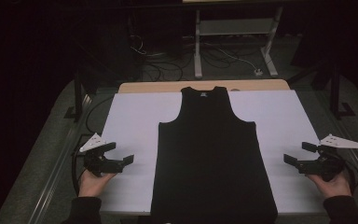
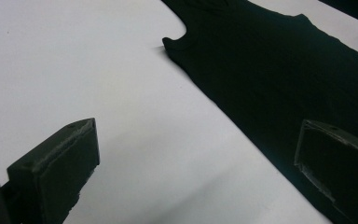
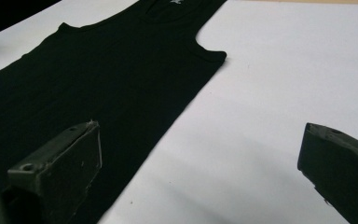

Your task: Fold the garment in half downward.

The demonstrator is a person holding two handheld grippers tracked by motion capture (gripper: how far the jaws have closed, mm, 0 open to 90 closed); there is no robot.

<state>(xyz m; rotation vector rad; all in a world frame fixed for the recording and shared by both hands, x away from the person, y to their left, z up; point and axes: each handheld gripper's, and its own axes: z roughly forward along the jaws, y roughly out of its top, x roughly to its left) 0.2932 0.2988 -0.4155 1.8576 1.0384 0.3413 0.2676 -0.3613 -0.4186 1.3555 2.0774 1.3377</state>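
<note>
A black sleeveless top (image 1: 212,154) lies flat on the white table cover (image 1: 130,121), neck at the far end and hem at the near edge. My left gripper (image 1: 120,153) rests open to the left of the top's side edge, apart from the cloth. On the other side my right gripper (image 1: 299,153) is open as well, clear of the top's right edge. In the left gripper view the top (image 2: 279,79) runs across the right, with bare cover between the jaws. The right gripper view has the top (image 3: 98,79) on the left, its edge passing between the wide jaws.
A strip of wooden tabletop (image 1: 205,86) shows beyond the cover's far edge. Behind it stand a white metal frame (image 1: 235,32) and loose cables (image 1: 168,65) on the floor. Dark table legs (image 1: 78,95) flank both sides.
</note>
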